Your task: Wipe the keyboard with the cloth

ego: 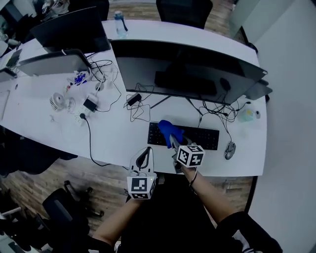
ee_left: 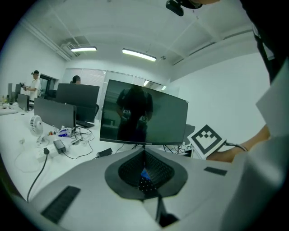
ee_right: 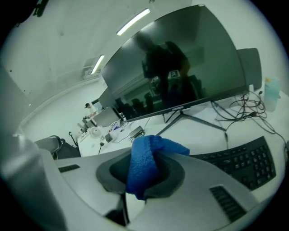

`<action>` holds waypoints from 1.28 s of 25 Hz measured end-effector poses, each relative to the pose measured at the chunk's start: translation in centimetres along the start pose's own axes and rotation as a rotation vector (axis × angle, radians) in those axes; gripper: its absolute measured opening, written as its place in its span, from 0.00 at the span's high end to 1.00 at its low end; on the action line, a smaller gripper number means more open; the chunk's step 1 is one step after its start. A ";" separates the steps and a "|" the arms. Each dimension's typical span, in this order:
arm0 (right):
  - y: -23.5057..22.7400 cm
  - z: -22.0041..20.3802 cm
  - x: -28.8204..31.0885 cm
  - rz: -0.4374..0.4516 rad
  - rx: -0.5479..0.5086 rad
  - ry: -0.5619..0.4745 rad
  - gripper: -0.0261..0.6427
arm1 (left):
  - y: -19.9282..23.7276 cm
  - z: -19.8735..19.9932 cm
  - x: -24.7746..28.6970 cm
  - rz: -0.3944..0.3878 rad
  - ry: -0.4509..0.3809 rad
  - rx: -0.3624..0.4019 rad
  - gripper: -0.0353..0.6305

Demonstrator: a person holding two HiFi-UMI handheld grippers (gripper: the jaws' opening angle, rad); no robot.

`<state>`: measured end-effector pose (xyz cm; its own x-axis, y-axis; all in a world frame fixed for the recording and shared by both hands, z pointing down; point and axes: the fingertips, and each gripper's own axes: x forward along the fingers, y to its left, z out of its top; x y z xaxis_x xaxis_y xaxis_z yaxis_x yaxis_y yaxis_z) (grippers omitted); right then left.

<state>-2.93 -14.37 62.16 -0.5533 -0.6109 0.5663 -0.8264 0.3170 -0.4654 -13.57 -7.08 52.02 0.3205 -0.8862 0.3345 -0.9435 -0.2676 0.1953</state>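
Head view showed a long white desk [ego: 111,141] with a rounded front edge, standing on a wood-plank floor [ego: 96,184] beside a pale wall. A wide dark monitor [ego: 187,69] stood on it, with more screens [ego: 74,28] further along to the left, loose black cables [ego: 140,109] trailing behind them and a small white fan [ego: 56,103] among the clutter. A black chair [ego: 185,10] stood at the far side. The left gripper view took in a white ceiling with strip lights [ee_left: 139,55] and people [ee_left: 34,85] at distant desks.

A clear bottle with a blue cap [ego: 120,23] stood upright at the desk's far edge, and a smaller pale bottle [ego: 247,115] stood near the right end; what either held could not be made out.

The black keyboard [ego: 192,137] lay in front of the monitor, a grey mouse [ego: 230,149] just beside its right end. The right hand-held gripper [ego: 175,143] was clamped on the blue cloth [ego: 169,130], which bunched out past the jaw tips and lay over the keyboard's left part. The left hand-held gripper [ego: 145,151] hung near the desk's front edge, left of the keyboard, its jaws together at the tips with nothing between them.
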 end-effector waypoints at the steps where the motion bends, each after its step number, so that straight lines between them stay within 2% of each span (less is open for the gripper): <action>1: 1.5 -0.8 1.1 0.031 -0.014 0.020 0.87 | 0.6 0.0 -0.5 0.015 -0.003 -0.006 0.93; 4: 5.3 -3.7 4.4 0.139 -0.078 0.085 0.87 | 2.3 -0.3 -1.8 0.059 -0.011 -0.023 0.93; 7: 6.6 -6.9 6.9 0.174 -0.155 0.163 0.87 | 3.4 -0.5 -3.0 0.085 -0.018 -0.042 0.93; 11: 5.2 -9.8 9.2 0.125 -0.210 0.226 0.87 | 4.2 -1.2 -3.9 0.099 -0.024 -0.062 0.93; 16: 2.3 -10.1 10.7 0.043 -0.206 0.260 0.87 | 4.0 -1.4 -3.7 0.084 -0.023 -0.069 0.93; 22: 0.1 -10.8 11.3 0.024 -0.219 0.318 0.87 | 3.4 -1.1 -2.5 0.063 -0.007 -0.055 0.93; 27: -0.9 -10.7 10.6 0.004 -0.269 0.329 0.87 | 2.8 -0.9 -1.6 0.056 0.009 -0.051 0.93; 32: -2.7 -10.6 9.3 -0.030 -0.261 0.326 0.87 | 1.3 -0.8 -0.2 0.019 0.017 -0.038 0.93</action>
<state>-6.99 -13.23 75.90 -0.4983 -0.3745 0.7820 -0.8183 0.5012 -0.2814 -14.81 -6.93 52.96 0.3039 -0.8846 0.3539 -0.9458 -0.2356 0.2234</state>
